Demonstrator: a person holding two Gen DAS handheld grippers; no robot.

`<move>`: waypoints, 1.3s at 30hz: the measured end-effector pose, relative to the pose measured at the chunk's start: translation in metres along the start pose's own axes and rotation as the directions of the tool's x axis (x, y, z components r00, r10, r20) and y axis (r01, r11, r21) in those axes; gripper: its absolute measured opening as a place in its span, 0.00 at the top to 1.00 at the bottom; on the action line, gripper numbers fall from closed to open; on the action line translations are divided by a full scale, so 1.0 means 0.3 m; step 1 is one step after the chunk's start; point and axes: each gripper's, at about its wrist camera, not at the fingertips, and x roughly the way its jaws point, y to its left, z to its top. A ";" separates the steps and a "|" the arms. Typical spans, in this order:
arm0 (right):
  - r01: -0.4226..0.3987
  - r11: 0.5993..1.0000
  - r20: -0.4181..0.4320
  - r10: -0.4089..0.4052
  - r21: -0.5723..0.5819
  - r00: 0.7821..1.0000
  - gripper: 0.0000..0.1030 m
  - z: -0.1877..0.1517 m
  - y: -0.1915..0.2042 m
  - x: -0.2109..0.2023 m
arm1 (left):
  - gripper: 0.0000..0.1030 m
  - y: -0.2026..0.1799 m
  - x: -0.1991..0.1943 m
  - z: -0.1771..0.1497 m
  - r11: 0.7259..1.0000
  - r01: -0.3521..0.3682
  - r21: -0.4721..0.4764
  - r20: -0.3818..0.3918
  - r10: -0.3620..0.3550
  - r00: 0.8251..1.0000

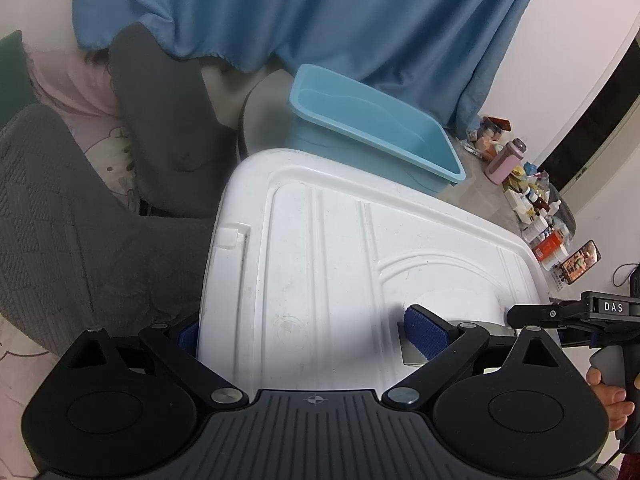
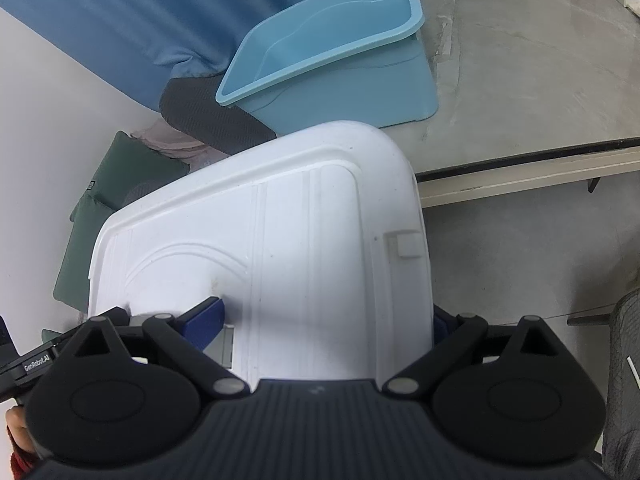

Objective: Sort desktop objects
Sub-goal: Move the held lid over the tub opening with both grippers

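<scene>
The white lid fills both views, held level between the two tongs in front of the blue bin, which stands open and seemingly empty on the grey desk. The left tongs are clamped across one end of the lid, one blue pad on its top by the raised arch, the other under its edge. The right tongs grip the opposite end likewise, one pad on top, the other at the rim. The step in hand looks like carrying the lid, probably toward the bin. The next move calls for both hands to travel together and keep the lid flat. A clutter of bottles lies well apart on the desk.
</scene>
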 end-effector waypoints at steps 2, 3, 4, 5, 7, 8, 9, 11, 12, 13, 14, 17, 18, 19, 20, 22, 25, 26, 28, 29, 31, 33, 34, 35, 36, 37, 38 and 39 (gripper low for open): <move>0.000 1.000 -0.001 0.000 0.000 1.000 0.05 0.006 -0.003 0.000 | 0.05 -0.001 0.005 0.004 1.000 0.001 -0.002 -0.001 -0.001 1.000; 0.000 1.000 -0.001 0.000 0.002 1.000 0.05 0.009 -0.005 0.001 | 0.05 -0.002 0.008 0.008 1.000 0.001 -0.001 -0.002 -0.001 1.000; -0.001 1.000 -0.002 0.001 0.005 1.000 0.05 0.012 -0.010 0.003 | 0.05 -0.003 0.012 0.012 1.000 0.001 0.000 -0.004 -0.001 1.000; -0.002 1.000 -0.002 0.002 0.008 1.000 0.05 0.016 -0.014 0.006 | 0.05 -0.004 0.017 0.016 1.000 0.000 0.002 -0.006 0.000 1.000; -0.006 1.000 -0.002 0.006 0.014 1.000 0.05 0.026 -0.025 0.011 | 0.05 -0.010 0.028 0.027 1.000 -0.002 0.007 -0.010 0.002 1.000; -0.007 1.000 -0.003 0.008 0.017 1.000 0.05 0.033 -0.030 0.015 | 0.05 -0.014 0.035 0.034 1.000 -0.004 0.009 -0.011 0.004 1.000; -0.007 1.000 -0.005 0.007 0.017 1.000 0.05 0.042 -0.034 0.017 | 0.05 -0.018 0.043 0.041 1.000 -0.006 0.009 -0.012 0.006 1.000; -0.006 1.000 -0.010 0.006 0.017 1.000 0.05 0.060 -0.043 0.021 | 0.05 -0.025 0.058 0.053 1.000 -0.009 0.007 -0.015 0.009 1.000; -0.005 1.000 -0.011 0.005 0.014 1.000 0.05 0.071 -0.044 0.023 | 0.05 -0.026 0.066 0.059 1.000 -0.009 0.004 -0.016 0.009 1.000; -0.004 1.000 -0.012 0.004 0.011 1.000 0.05 0.083 -0.045 0.025 | 0.05 -0.028 0.075 0.066 1.000 -0.008 0.000 -0.017 0.008 1.000; -0.004 1.000 -0.014 0.004 0.008 1.000 0.05 0.093 -0.045 0.027 | 0.05 -0.029 0.083 0.073 1.000 -0.008 -0.004 -0.017 0.008 1.000; -0.010 1.000 -0.018 0.010 0.002 1.000 0.05 0.125 -0.048 0.037 | 0.05 -0.035 0.100 0.097 1.000 -0.013 -0.009 -0.013 0.013 1.000; -0.012 1.000 -0.019 0.012 -0.001 1.000 0.05 0.135 -0.050 0.041 | 0.05 -0.036 0.105 0.105 1.000 -0.015 -0.010 -0.011 0.015 1.000; -0.015 1.000 -0.021 0.015 -0.004 1.000 0.05 0.146 -0.052 0.046 | 0.05 -0.038 0.110 0.113 1.000 -0.017 -0.011 -0.009 0.017 1.000; -0.016 1.000 -0.023 0.016 -0.006 1.000 0.05 0.155 -0.054 0.050 | 0.05 -0.040 0.116 0.119 1.000 -0.019 -0.013 -0.008 0.019 1.000; -0.017 1.000 -0.027 0.017 -0.011 1.000 0.05 0.174 -0.059 0.058 | 0.05 -0.046 0.130 0.131 1.000 -0.024 -0.018 -0.007 0.024 1.000; -0.020 1.000 -0.033 0.019 -0.018 0.999 0.05 0.200 -0.070 0.066 | 0.05 -0.055 0.154 0.146 0.999 -0.030 -0.028 -0.006 0.030 1.000; -0.021 1.000 -0.035 0.021 -0.021 0.999 0.05 0.209 -0.072 0.069 | 0.05 -0.058 0.161 0.149 0.999 -0.033 -0.031 -0.005 0.033 0.999; -0.024 0.999 -0.039 0.023 -0.027 0.999 0.05 0.227 -0.077 0.075 | 0.05 -0.065 0.174 0.158 0.999 -0.038 -0.037 -0.001 0.038 0.999; -0.025 0.999 -0.041 0.024 -0.031 0.999 0.05 0.236 -0.079 0.077 | 0.05 -0.069 0.180 0.161 0.998 -0.040 -0.040 0.001 0.040 0.999; -0.028 0.999 -0.045 0.026 -0.036 0.999 0.05 0.252 -0.086 0.080 | 0.05 -0.077 0.190 0.169 0.998 -0.044 -0.046 0.003 0.044 0.999; -0.032 0.999 -0.048 0.030 -0.041 0.998 0.05 0.266 -0.093 0.083 | 0.05 -0.086 0.199 0.176 0.998 -0.049 -0.051 0.006 0.049 0.999; -0.034 0.999 -0.051 0.032 -0.041 0.998 0.05 0.272 -0.097 0.086 | 0.05 -0.091 0.202 0.179 0.997 -0.052 -0.053 0.008 0.052 0.999; -0.034 0.999 -0.053 0.032 -0.041 0.998 0.05 0.277 -0.100 0.087 | 0.05 -0.095 0.206 0.181 0.997 -0.055 -0.055 0.008 0.055 0.998; -0.034 0.999 -0.056 0.032 -0.040 0.998 0.05 0.280 -0.104 0.087 | 0.05 -0.099 0.211 0.185 0.997 -0.057 -0.056 0.005 0.058 0.998; -0.035 0.999 -0.056 0.033 -0.038 0.998 0.05 0.285 -0.107 0.088 | 0.05 -0.102 0.217 0.191 0.997 -0.058 -0.057 0.002 0.059 0.998; -0.036 0.999 -0.056 0.034 -0.037 0.998 0.05 0.290 -0.109 0.089 | 0.05 -0.104 0.224 0.198 0.997 -0.059 -0.058 0.000 0.059 0.998; -0.037 0.999 -0.056 0.035 -0.036 0.998 0.05 0.297 -0.112 0.089 | 0.05 -0.106 0.230 0.204 0.997 -0.059 -0.057 0.000 0.059 0.998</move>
